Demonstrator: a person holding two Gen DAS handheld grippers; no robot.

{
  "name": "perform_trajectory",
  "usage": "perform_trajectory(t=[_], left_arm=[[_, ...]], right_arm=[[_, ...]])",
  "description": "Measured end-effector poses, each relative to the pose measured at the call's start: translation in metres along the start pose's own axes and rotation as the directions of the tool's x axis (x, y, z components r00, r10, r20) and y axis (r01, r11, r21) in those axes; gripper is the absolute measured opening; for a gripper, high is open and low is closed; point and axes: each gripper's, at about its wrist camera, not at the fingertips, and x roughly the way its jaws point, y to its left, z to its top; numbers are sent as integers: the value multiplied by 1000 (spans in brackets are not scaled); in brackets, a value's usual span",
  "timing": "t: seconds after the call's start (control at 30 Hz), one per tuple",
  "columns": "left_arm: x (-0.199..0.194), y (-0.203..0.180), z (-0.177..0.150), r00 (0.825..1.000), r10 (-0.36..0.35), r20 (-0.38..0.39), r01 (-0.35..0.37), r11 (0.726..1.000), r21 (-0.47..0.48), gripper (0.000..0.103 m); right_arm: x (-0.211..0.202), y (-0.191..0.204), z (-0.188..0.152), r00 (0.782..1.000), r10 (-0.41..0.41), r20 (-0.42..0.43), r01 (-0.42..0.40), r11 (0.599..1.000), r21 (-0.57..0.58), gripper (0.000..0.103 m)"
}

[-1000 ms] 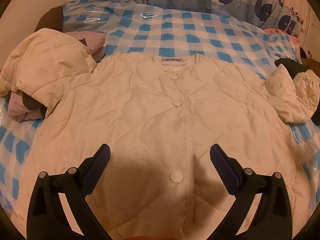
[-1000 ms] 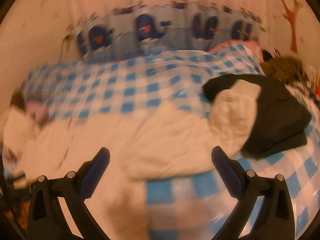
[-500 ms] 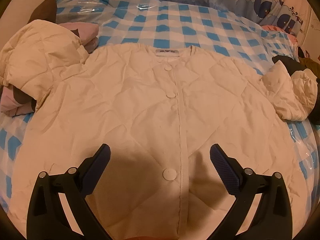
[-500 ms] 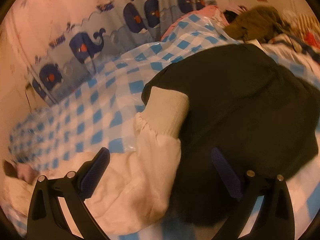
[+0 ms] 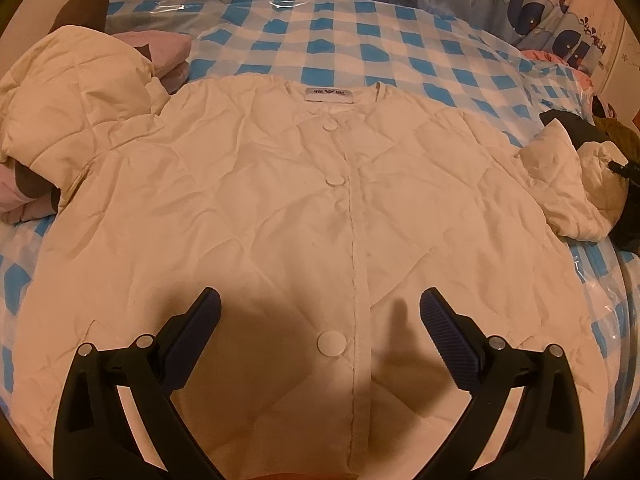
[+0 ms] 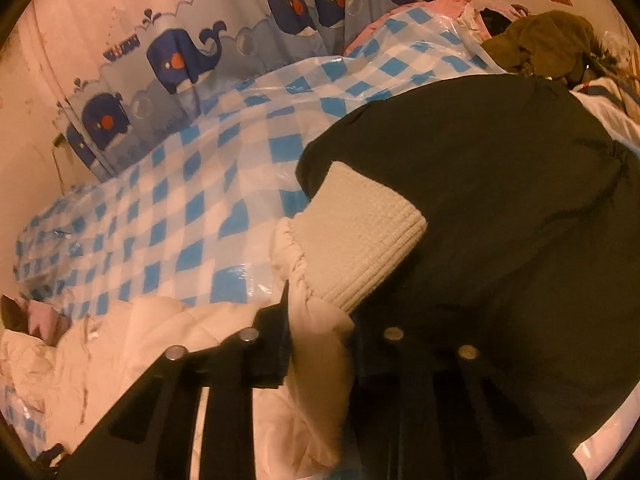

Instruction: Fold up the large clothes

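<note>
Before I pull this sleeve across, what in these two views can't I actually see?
- Jacket hem: left wrist view, cut off by the bottom edge and the left gripper.
- Sleeve beyond the cuff: right wrist view, covered by the closing right gripper.
- Collar label: print too small to read.
- Black garment: shape unclear, too dark.

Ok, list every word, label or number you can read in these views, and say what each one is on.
Neck label on the cream jacket: dark printed characters, too small and blurred to read.
Whale curtain: pictures only, no words legible.
Checked cover: no text.
Black garment: no text visible.
Nothing else readable in either view.
</note>
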Motion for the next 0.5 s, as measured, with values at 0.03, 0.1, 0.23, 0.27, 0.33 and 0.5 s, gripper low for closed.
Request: perform_trajectory(t=[0.03, 0.1, 0.23, 0.27, 0.33, 0.5], left_arm=[[0, 0, 0, 1000, -1, 0, 1, 1000, -1, 96], [-1, 0, 0, 1000, -1, 0, 1, 1000, -2, 96], [-2, 0, 1, 1000, -5, 2, 5, 1000, -8, 96], [-4, 1, 1, 1000, -7, 4, 7, 1000, -11, 96], [-8, 3, 3, 1000, -10, 15, 10, 1000, -19, 96], [-23, 20, 11, 999, 18, 50, -16, 998, -53, 96]], right_arm=[[-3, -3, -1, 1000, 23, 15, -23, 1000, 20, 23], [-11, -8, -3, 996, 73, 54, -76, 995, 65, 21], [-36, -11, -3, 974, 174, 144, -193, 973, 125, 20], [-43, -8, -3, 969, 188, 160, -209, 970, 123, 20], [-65, 4, -1, 946, 241, 215, -269, 957, 109, 20], [-108, 60, 8, 898, 339, 282, -357, 934, 14, 20]])
